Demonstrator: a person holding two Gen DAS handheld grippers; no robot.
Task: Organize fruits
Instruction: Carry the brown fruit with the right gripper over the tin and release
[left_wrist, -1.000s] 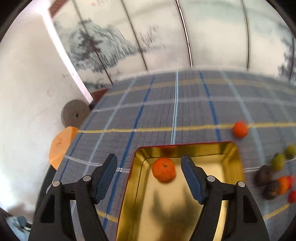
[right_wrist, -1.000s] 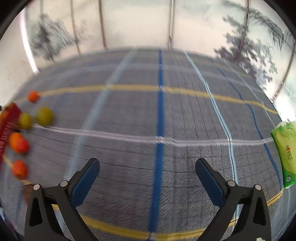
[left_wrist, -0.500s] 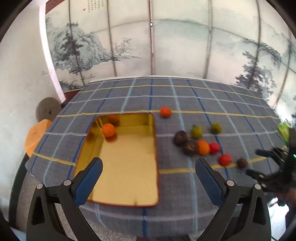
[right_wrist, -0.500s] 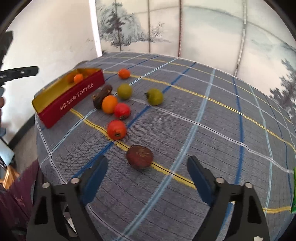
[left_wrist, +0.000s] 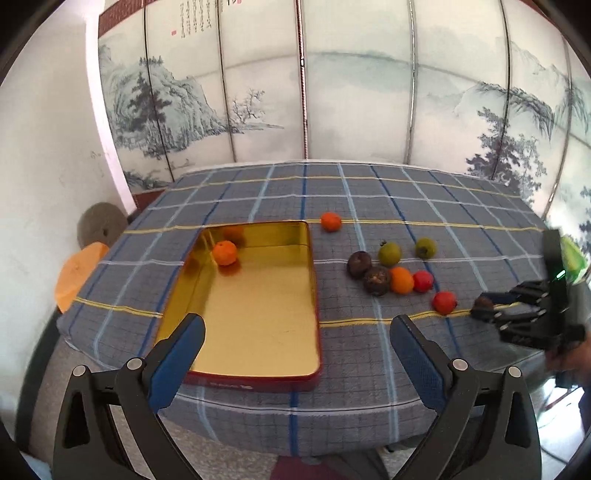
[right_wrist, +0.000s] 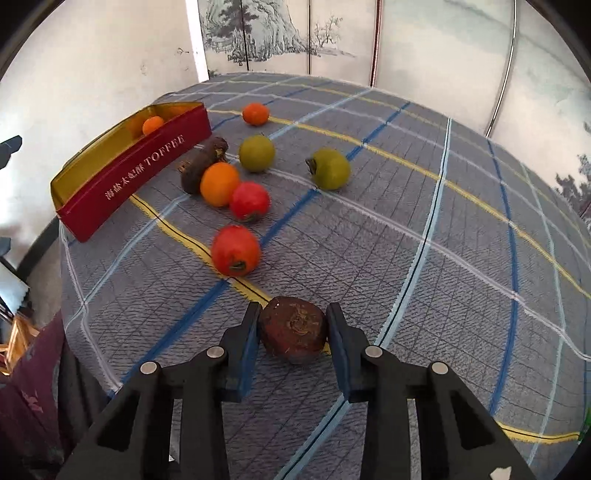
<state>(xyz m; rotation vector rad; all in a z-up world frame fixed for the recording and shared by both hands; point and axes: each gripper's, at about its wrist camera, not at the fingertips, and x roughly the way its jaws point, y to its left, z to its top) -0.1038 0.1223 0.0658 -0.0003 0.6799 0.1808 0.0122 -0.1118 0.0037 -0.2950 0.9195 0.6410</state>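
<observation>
The right gripper (right_wrist: 291, 332) has its fingers clamped on the dark brown fruit (right_wrist: 292, 328) near the desk's front edge. Lift straight before swinging toward the tin (right_wrist: 122, 162). The left gripper (left_wrist: 295, 350) hangs wide open, empty.

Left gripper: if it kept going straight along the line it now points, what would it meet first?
Most likely the gold-lined toffee tin. The open left gripper frames the tin's near end, so it would probably land on the bare floor there, well short of the orange at the far end. Depth is uncertain.
</observation>
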